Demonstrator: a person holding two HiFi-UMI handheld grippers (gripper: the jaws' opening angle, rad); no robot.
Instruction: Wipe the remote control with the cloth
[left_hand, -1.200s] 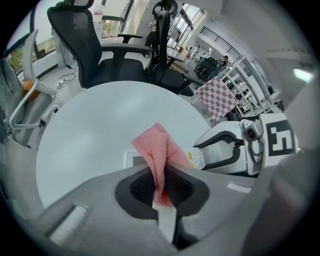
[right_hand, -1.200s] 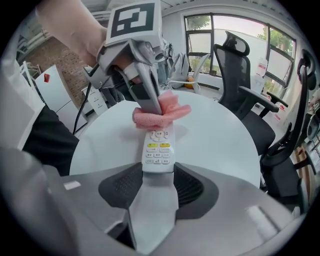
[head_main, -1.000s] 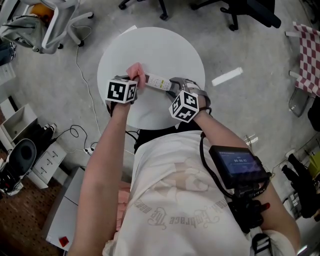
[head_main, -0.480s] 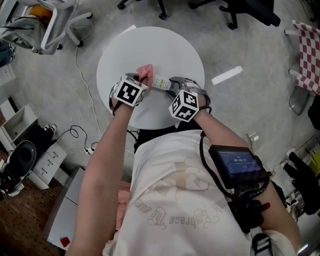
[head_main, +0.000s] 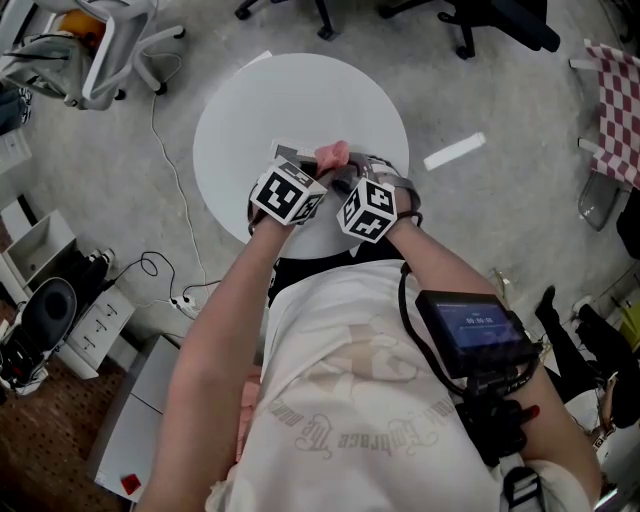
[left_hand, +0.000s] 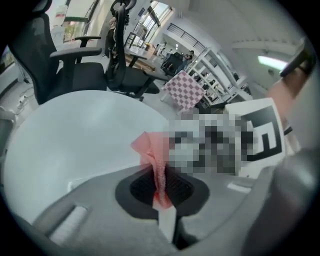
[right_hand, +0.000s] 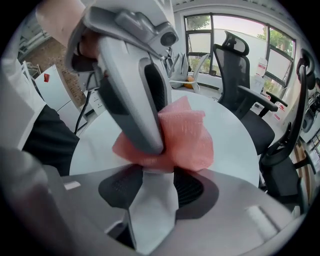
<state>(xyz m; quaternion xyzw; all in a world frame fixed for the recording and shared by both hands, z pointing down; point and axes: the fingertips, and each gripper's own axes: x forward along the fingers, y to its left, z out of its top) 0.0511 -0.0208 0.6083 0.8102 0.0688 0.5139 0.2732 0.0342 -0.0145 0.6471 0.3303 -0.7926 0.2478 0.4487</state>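
My right tongs (right_hand: 152, 186): clamped on remote (right_hand: 151, 215), near end, centre of head view. My left tongs (left_hand: 161, 182): pinching cloth (right_hand: 184, 136), wadded against remote just beyond right tongs. Remote's long axis runs leftward over tabletop (head_main: 300, 90); free end left of cloth. Judgement: next stroke goes left, left hand nearer.

White round table (head_main: 250, 110) — black chair (left_hand: 82, 75) beside, checkered cloth (head_main: 615, 100) beyond.

White printed T-shirt (head_main: 340, 380); left gripper (head_main: 318, 165), right gripper (head_main: 345, 178) grey with black-and-white marker cubes (head_main: 288, 193)
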